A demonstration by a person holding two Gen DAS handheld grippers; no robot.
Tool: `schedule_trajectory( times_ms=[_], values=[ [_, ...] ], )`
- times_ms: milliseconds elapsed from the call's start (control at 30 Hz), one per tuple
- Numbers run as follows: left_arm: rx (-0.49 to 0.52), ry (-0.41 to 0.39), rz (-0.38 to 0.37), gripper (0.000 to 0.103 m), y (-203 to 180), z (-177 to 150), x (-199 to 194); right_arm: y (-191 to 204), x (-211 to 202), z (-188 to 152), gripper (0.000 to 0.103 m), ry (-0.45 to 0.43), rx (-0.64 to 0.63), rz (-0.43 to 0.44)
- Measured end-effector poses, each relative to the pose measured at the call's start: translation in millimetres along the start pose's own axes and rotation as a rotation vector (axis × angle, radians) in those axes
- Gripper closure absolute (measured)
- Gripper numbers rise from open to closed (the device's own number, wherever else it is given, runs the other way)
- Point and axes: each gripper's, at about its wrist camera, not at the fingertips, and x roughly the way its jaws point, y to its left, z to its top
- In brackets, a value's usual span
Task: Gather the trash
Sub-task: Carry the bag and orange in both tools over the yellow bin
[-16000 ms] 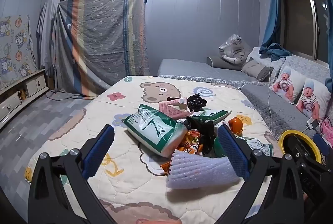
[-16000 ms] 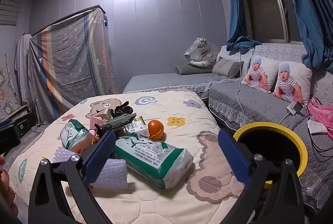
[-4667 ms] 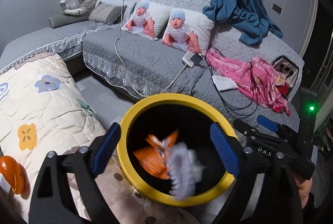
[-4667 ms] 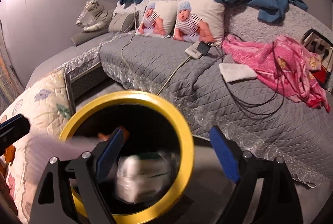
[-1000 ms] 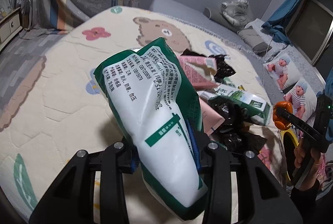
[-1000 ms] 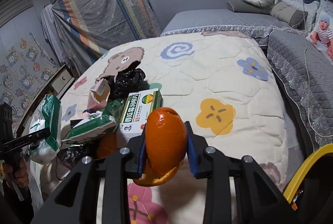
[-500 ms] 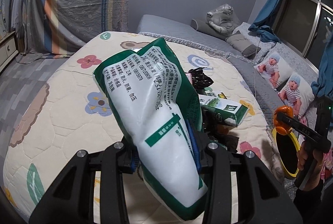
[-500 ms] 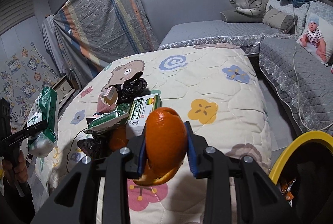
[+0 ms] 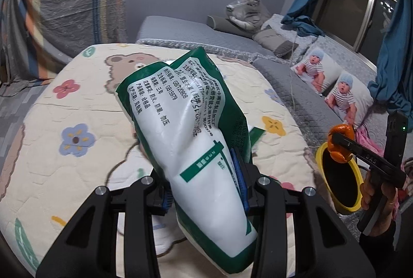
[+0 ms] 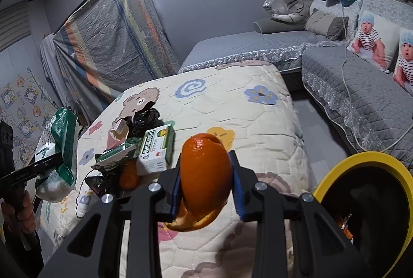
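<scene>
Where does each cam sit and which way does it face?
Left wrist: on the left gripper, looking across the quilted bed; clamped green-white bag fills the centre; the right gripper shows at right.
Right wrist: on the right gripper, facing the trash pile; holds orange peel; the left gripper shows at left.
Shared: bed, yellow-rimmed bin.

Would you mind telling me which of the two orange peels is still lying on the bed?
The smaller orange peel beside the white and green box, in the trash pile. The other orange peel is off the bed, clamped in the right gripper.
</scene>
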Motion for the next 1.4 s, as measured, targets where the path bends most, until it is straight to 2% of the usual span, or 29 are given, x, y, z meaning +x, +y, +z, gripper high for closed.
schedule_trajectory(
  times_ms=[767, 1133, 1400],
  values=[
    [0.258, 0.108, -0.260, 0.067, -163.8, 13.5, 80.3, -99.6, -58.1, -19.1, 0.073, -0.071, 0.164, -0.231],
    [0.344, 0.189, -0.352, 0.067, -233.4, -7.0, 122.4, -146.7, -78.9, -43.5, 0.073, -0.077, 0.245, -0.346],
    [0.390, 0.242, -0.406, 0.067, -278.2, -22.2, 147.6, -167.5, -77.4, -58.0, 0.073, -0.060, 0.267, -0.405]
  ],
)
